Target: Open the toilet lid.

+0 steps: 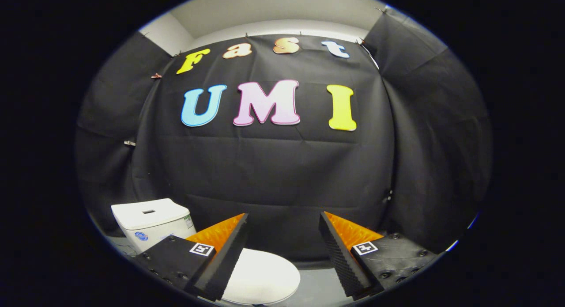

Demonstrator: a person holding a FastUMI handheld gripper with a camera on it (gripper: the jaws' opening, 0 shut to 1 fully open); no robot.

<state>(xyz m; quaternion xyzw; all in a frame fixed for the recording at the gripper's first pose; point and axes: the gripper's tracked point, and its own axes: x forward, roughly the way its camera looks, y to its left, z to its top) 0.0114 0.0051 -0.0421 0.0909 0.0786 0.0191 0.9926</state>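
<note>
Hand-held gripper: the hand-held gripper has two black fingers with orange sides. They are spread wide apart and hold nothing.

Toilet lid: the smooth white oval plastic toilet lid lies flat and closed. It sits below the fingers, partly under the left one and partly in the gap between them. The fingers look to be above it and not touching it.

Tank: the white boxy toilet tank stands behind the lid, beyond the left finger.

Wall: the black cloth booth wall hangs far behind it all.

Step now: I think this is the start, the reach toward the lid.

Next move: the fingers likely need to go down to the lid's front edge, catch under it, and tip it up toward the tank.
</note>
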